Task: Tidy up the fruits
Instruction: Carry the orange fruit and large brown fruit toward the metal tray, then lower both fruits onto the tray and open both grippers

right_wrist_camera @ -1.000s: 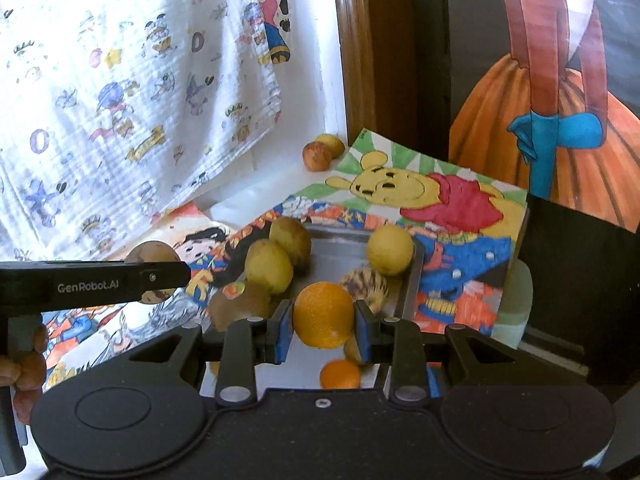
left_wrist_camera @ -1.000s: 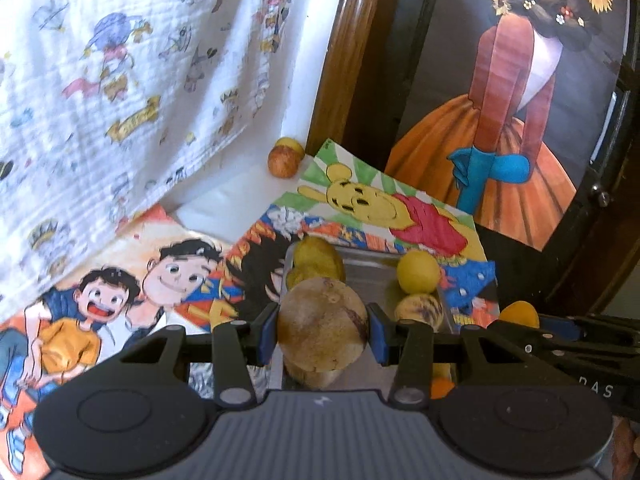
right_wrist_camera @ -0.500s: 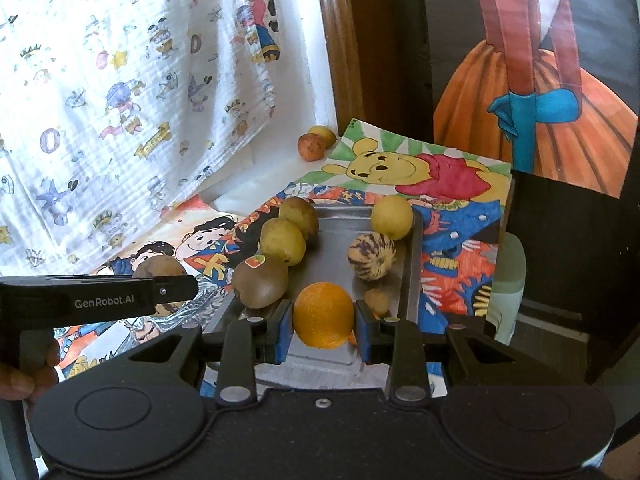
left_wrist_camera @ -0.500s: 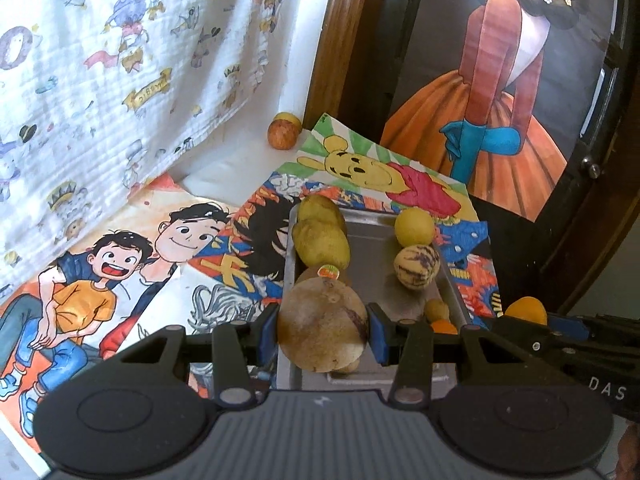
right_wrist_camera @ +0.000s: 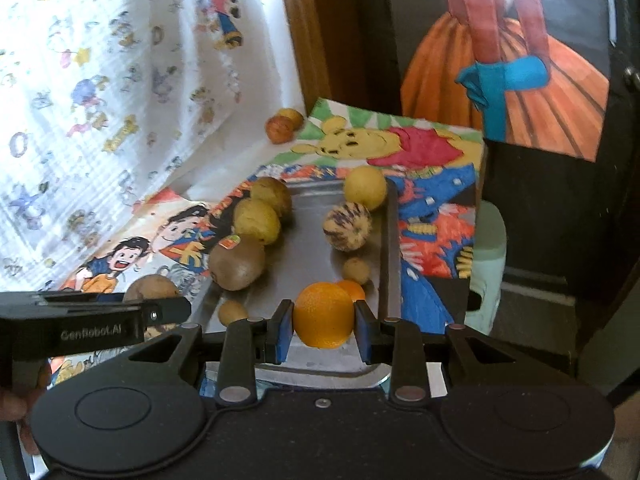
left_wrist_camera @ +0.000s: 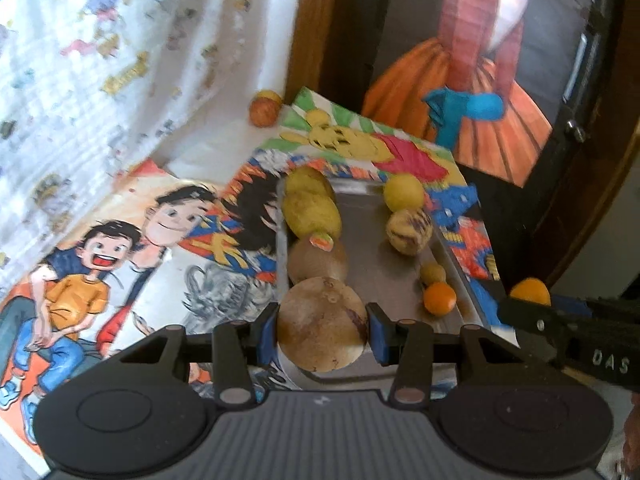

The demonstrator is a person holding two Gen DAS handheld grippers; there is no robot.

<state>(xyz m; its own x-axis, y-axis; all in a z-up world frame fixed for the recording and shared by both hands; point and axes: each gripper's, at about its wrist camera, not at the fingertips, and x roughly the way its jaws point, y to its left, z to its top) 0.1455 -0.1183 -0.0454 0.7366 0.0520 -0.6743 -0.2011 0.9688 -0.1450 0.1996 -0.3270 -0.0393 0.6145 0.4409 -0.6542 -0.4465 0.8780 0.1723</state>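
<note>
Left wrist view: left gripper [left_wrist_camera: 323, 326] clamped on a round tan speckled fruit [left_wrist_camera: 322, 323], held over the near left end of the rectangular metal tray [left_wrist_camera: 384, 276], just in front of a brown kiwi [left_wrist_camera: 317, 262]

Right wrist view: right gripper [right_wrist_camera: 323, 326] clamped on a round orange [right_wrist_camera: 323, 315] over the tray's near right end, a smaller orange fruit [right_wrist_camera: 352, 289] just behind it

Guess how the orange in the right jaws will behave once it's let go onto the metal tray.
Likely to roll: the orange is round and the tray floor looks smooth and bare. Probably firm, since it keeps its shape between the pads of the right gripper. If it rolls, the small orange fruit just behind or the raised rim would probably stop it.
</note>
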